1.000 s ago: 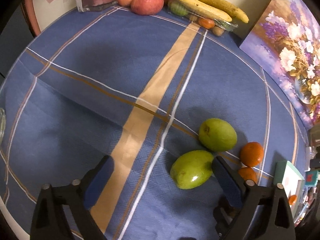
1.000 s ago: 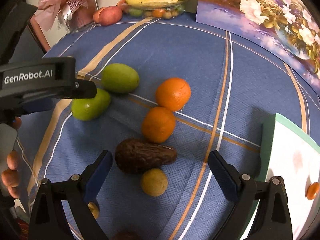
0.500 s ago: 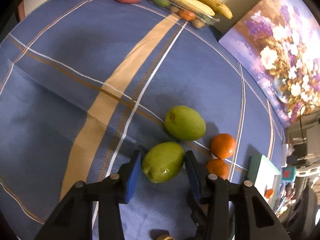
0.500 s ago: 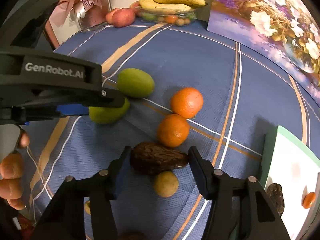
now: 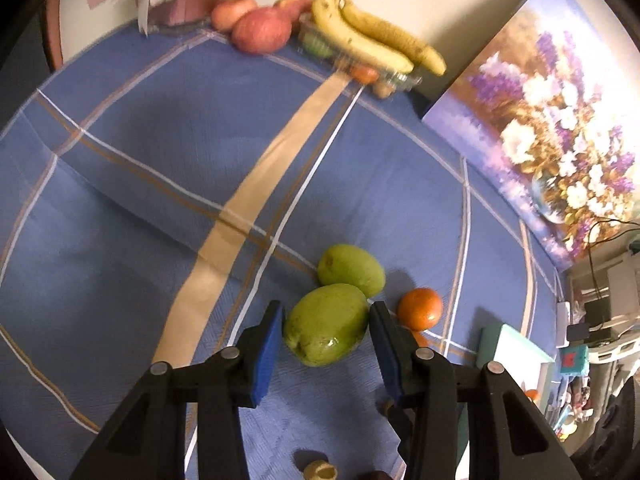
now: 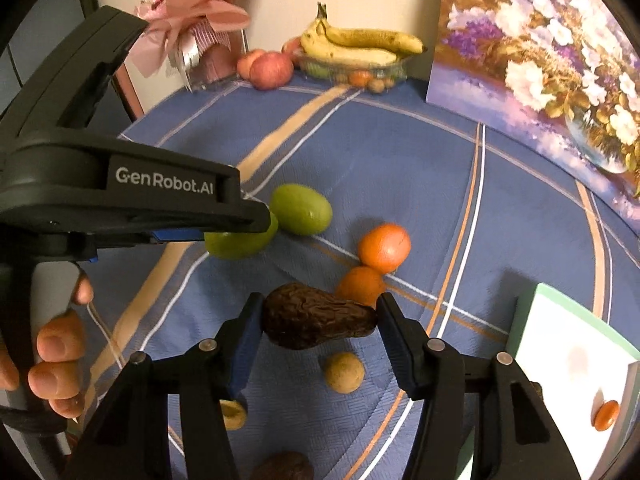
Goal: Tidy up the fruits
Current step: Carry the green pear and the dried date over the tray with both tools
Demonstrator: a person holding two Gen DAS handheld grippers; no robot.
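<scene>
My left gripper point(image 5: 326, 326) is shut on a green mango point(image 5: 326, 330) and holds it above the blue cloth; it also shows in the right wrist view point(image 6: 240, 240). A second green mango point(image 5: 352, 270) lies just beyond on the cloth point(image 6: 302, 210). My right gripper point(image 6: 318, 320) is shut on a dark wrinkled avocado point(image 6: 316, 316), lifted off the cloth. Two oranges point(image 6: 384, 246) point(image 6: 360, 284) lie right behind it. One orange point(image 5: 420, 308) shows in the left wrist view.
A clear tray with bananas point(image 6: 356, 48) and small fruits stands at the far edge, apples point(image 6: 270, 70) and a pink bouquet point(image 6: 192, 24) beside it. A flower painting point(image 6: 540, 48) leans at right. A white-green box point(image 6: 576, 360) at near right. Small brown fruits point(image 6: 344, 372) lie near.
Both grippers have closed fully on their fruit and lifted: the left with the green mango, the right with the avocado. Both views have tilted up toward the far edge.
</scene>
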